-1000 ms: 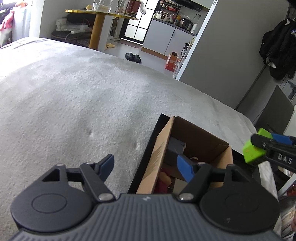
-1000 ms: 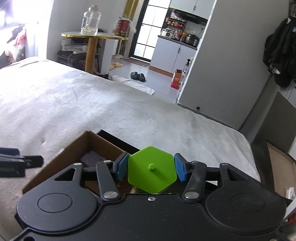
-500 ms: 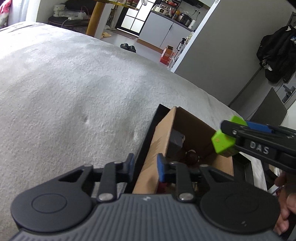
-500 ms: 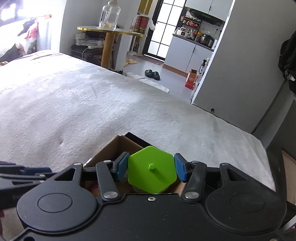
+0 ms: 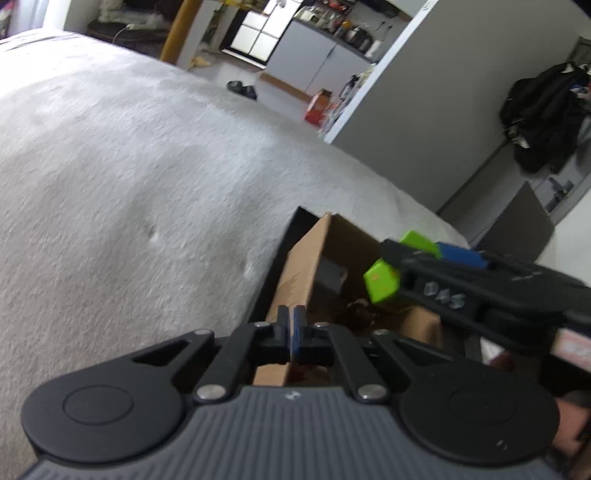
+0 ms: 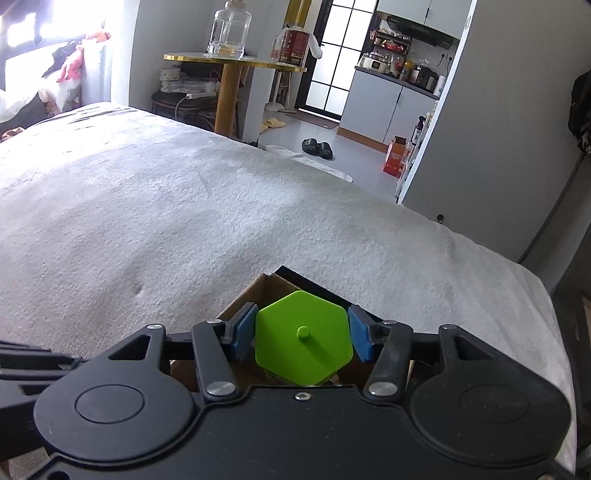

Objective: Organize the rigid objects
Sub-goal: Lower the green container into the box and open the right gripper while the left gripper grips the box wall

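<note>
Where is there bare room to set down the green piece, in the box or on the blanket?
Bare grey blanket stretches left of and beyond the brown cardboard box. Inside the box it is crowded with dark items. The right hand-held gripper holds the green hexagonal block over it, and the shut left hand-held gripper sits at its near-left wall.

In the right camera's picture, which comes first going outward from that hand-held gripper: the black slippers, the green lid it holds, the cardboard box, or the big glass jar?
1. Green lid, clamped in the right hand-held gripper.
2. Cardboard box, just below and ahead on the bed.
3. Black slippers, on the floor past the bed.
4. Glass jar, on the round table, upper left.
</note>
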{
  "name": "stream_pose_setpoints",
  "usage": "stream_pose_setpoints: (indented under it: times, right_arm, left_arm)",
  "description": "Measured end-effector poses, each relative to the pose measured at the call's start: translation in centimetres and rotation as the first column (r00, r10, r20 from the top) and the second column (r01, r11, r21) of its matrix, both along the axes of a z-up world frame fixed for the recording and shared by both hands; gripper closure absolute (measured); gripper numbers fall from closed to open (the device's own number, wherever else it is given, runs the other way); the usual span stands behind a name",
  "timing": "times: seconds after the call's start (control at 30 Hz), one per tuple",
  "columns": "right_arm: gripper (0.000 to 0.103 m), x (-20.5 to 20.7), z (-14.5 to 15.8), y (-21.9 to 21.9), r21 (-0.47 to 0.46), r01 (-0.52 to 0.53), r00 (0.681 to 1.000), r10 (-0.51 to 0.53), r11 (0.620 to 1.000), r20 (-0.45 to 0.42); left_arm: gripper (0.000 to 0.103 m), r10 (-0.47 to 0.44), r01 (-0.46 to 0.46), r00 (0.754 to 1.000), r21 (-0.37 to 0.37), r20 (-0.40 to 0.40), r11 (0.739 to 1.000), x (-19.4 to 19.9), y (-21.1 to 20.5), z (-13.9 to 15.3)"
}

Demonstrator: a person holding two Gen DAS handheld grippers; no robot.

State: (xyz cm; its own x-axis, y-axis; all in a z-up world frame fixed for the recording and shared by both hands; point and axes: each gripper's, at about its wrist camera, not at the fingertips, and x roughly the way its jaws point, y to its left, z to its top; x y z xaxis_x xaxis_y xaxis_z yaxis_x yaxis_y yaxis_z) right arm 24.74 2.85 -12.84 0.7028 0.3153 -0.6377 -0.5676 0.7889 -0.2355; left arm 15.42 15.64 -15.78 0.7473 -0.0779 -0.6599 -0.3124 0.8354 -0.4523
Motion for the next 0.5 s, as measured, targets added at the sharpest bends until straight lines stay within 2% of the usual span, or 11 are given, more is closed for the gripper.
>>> stream_pose_setpoints:
  times: [0.23, 0.43, 0.5]
  right_arm:
    - [0.050, 0.2, -0.6, -0.2, 0.014, 0.009, 1.000, -0.009, 1.000, -0.013]
    - [0.050, 0.7, -1.4, -0.1, 0.022, 0.014, 0.999, -0.014, 1.000, -0.036]
    - [0.046, 0.6, -1.4, -0.1, 0.022, 0.012, 1.000, -0.011, 1.000, -0.027]
  left_arm:
    - [0.100, -0.018, 0.018, 1.000, 0.001, -0.022, 1.000, 0.5, -0.5, -0.9]
    - [0.097, -0.023, 0.024, 0.999, 0.038, -0.030, 0.999, 0.6, -1.0, -1.3]
    - [0.096, -0.026, 0.028, 0.999, 0.039, -0.034, 0.999, 0.6, -1.0, -1.4]
